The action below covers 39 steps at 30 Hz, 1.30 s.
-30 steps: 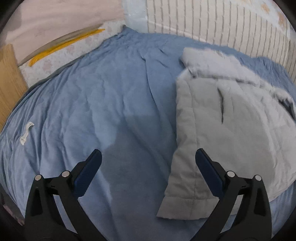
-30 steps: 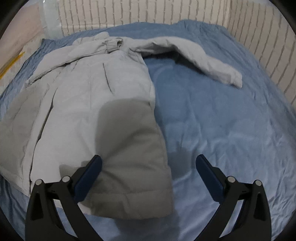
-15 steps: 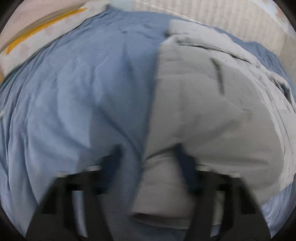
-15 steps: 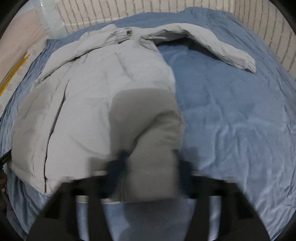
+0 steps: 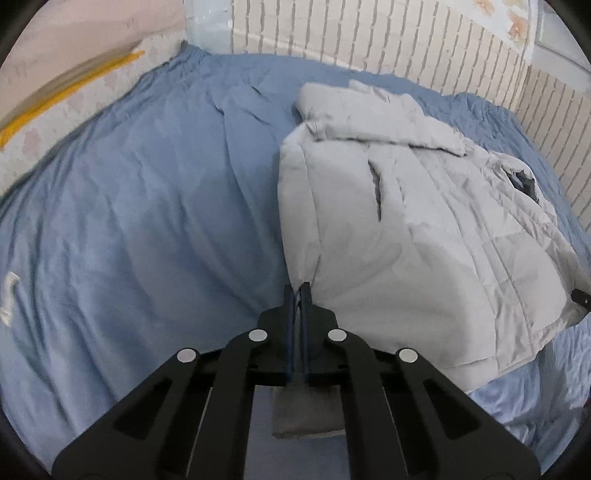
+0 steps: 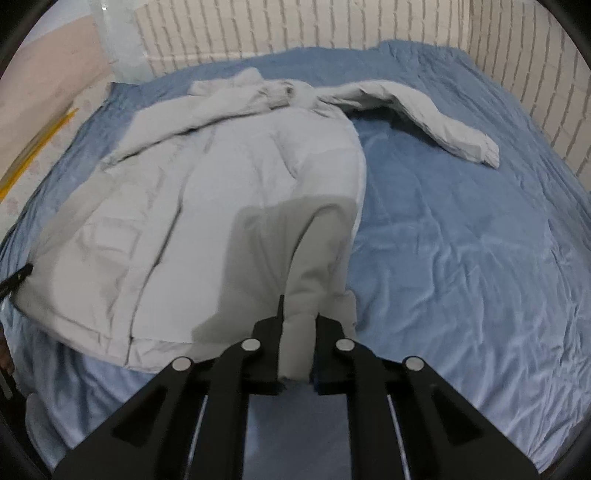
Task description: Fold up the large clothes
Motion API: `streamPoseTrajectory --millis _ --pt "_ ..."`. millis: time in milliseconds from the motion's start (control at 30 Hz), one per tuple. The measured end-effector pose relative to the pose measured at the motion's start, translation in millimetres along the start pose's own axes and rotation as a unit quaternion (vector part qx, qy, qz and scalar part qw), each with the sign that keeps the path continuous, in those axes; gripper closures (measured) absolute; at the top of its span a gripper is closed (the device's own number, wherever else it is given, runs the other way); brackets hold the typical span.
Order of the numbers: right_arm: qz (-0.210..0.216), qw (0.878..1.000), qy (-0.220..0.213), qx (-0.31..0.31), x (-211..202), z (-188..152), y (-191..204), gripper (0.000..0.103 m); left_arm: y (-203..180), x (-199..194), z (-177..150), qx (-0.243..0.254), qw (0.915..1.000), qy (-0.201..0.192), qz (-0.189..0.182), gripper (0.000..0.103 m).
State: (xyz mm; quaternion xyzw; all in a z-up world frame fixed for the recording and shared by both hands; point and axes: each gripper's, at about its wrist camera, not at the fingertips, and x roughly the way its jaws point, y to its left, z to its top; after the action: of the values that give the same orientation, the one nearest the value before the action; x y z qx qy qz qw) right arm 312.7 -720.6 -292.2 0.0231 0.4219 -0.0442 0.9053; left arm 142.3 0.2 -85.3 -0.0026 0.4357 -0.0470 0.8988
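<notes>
So the big pale grey padded coat (image 5: 413,236) is lying spread out on the bed, on top of the rumpled blue bedsheet (image 5: 147,206), with its collar end up toward the white brick-pattern wall (image 6: 295,33) and its bottom hem closest to the cameras. Makes sense for folding: the hem is the easy edge to reach from the foot of the bed.

Both tools have just been closing and each now has coat fabric pinched in it. The left tool (image 5: 296,291) is clamped on the hem corner at one side of the coat, fingers nearly together because there's only a thin bit of edge between them. The right tool (image 6: 297,321) is clamped on a thicker bunch of padding at the other hem corner, so its fingers stand a little further apart around that wad.

Grabbing both bottom corners like that looks to me like the setup for carrying the hem up toward the collar, folding the body in half.

One sleeve (image 6: 436,122) is flung out sideways on the sheet, well apart from the body. I'd guess that needs tucking in, or it'll stick out of the fold. The other sleeve seems to lie across the chest.
</notes>
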Motion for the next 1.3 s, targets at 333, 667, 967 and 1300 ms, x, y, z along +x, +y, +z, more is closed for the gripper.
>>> streamPoseTrajectory --millis 333,667,967,1300 --pt "0.035 0.999 -0.009 -0.017 -44.1 -28.8 15.2 0.094 19.6 -45.3 -4.7 -0.033 0.9995 -0.001 0.001 0.103" --pt "0.021 0.997 -0.05 0.049 -81.8 -26.9 -23.9 0.022 -27.0 -136.9 51.1 -0.07 0.9903 -0.119 -0.017 0.036" --pt "-0.059 0.983 -0.166 0.048 -125.6 28.1 -56.0 0.019 -45.4 -123.7 94.4 -0.022 0.9833 -0.178 0.028 0.014" --pt "-0.066 0.98 -0.178 0.068 -87.2 80.0 -66.6 0.016 -27.1 -77.5 142.8 -0.023 0.9783 -0.196 0.063 0.008"
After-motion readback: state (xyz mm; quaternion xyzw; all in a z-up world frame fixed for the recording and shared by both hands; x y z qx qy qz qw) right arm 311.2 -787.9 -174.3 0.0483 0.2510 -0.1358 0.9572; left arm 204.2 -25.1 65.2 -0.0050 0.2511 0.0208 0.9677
